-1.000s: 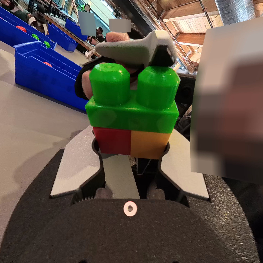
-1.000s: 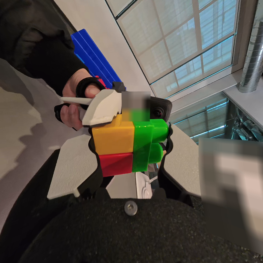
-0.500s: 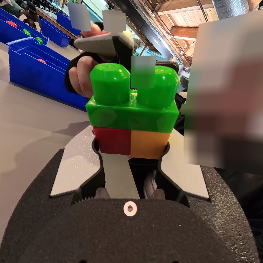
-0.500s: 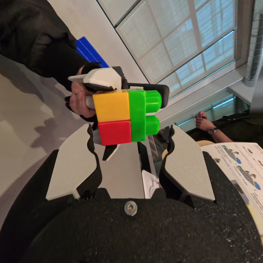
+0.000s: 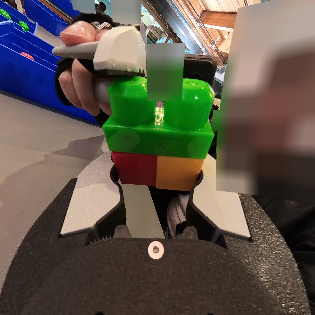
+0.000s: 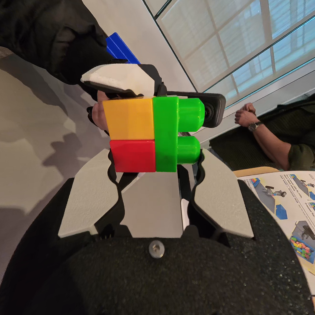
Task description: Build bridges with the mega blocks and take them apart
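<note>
A small stack of blocks is held in the air: a green two-stud block [image 5: 158,141] on a red block [image 5: 134,168] and a yellow block [image 5: 179,172]. My left gripper [image 5: 156,172] is shut on the red and yellow blocks from their sides. In the right wrist view the stack lies sideways, with the green block [image 6: 166,134], red block [image 6: 134,155] and yellow block [image 6: 129,119]. My right gripper [image 6: 156,153] clamps it end to end. One tip is on the red block's base and the other on a green stud. Its finger [image 5: 119,56] sits on the left stud.
Blue bins [image 5: 25,71] holding loose blocks stand at the back left on the grey table [image 5: 34,153]. A blue bin edge [image 6: 119,47] shows behind the left hand. A printed instruction sheet [image 6: 281,204] lies at the right. Another person's forearm [image 6: 265,139] rests beyond it.
Half a second ago my right gripper was off the stack and pulled back. Now it has moved in and its tips are on the stack again. The left gripper has kept its hold.
</note>
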